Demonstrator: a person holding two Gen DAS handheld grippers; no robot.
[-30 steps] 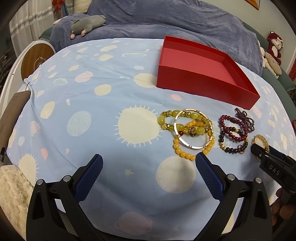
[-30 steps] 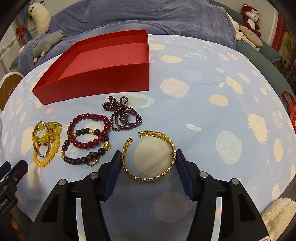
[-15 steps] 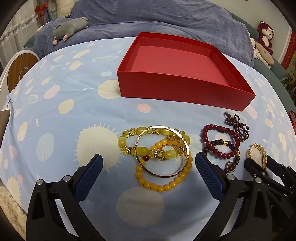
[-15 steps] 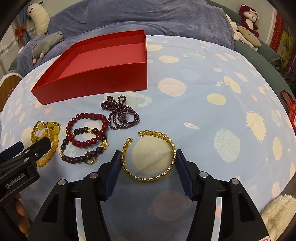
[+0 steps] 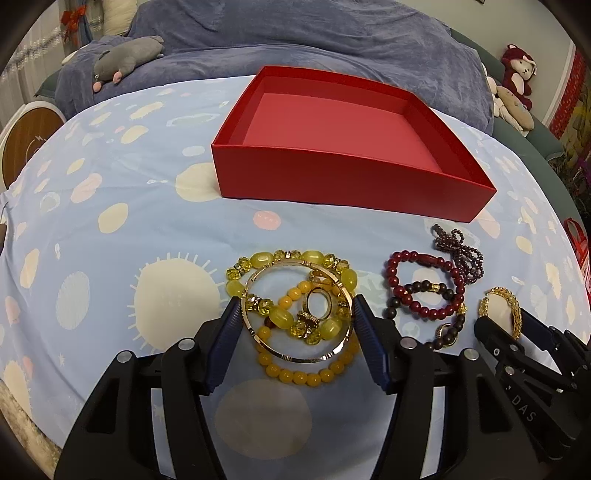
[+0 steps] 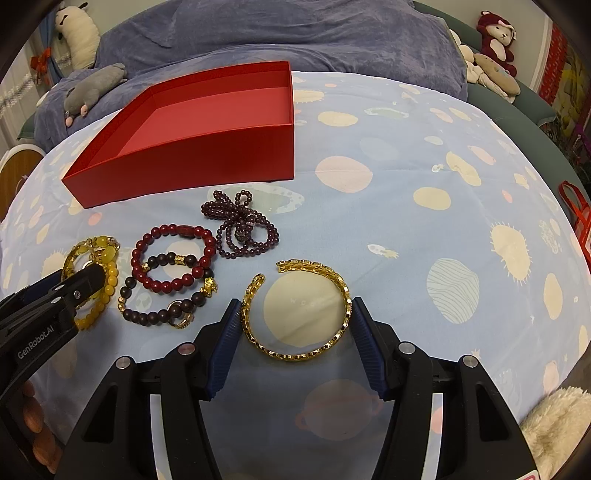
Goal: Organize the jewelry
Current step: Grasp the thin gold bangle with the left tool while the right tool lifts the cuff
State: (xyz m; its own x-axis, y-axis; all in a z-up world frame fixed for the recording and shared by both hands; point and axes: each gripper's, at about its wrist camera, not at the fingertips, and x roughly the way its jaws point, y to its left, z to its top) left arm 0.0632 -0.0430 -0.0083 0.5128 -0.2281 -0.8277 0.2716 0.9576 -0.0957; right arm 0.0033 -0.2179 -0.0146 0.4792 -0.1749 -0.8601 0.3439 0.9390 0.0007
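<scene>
An empty red box [image 5: 347, 122] [image 6: 207, 110] stands on the spotted blue sheet. In front of it lie a yellow bead pile with a thin gold bangle [image 5: 295, 312] [image 6: 92, 266], red and dark bead bracelets [image 5: 424, 291] [image 6: 170, 266], a purple bead string [image 5: 458, 251] [image 6: 240, 225] and a gold chain cuff [image 6: 299, 306] [image 5: 502, 310]. My left gripper [image 5: 295, 317] has its pads touching both sides of the gold bangle. My right gripper [image 6: 295, 321] straddles the gold cuff, pads against its sides.
A blue blanket [image 5: 295, 33] and a grey plush toy [image 5: 125, 55] lie behind the box. Stuffed toys [image 6: 495, 37] sit at the far right. A red bag [image 6: 576, 218] hangs at the right edge. A fluffy white cloth [image 6: 554, 428] lies at the near right.
My left gripper moved right and forward over the yellow pile and narrowed its jaws around the gold bangle. The right gripper stayed around the gold cuff.
</scene>
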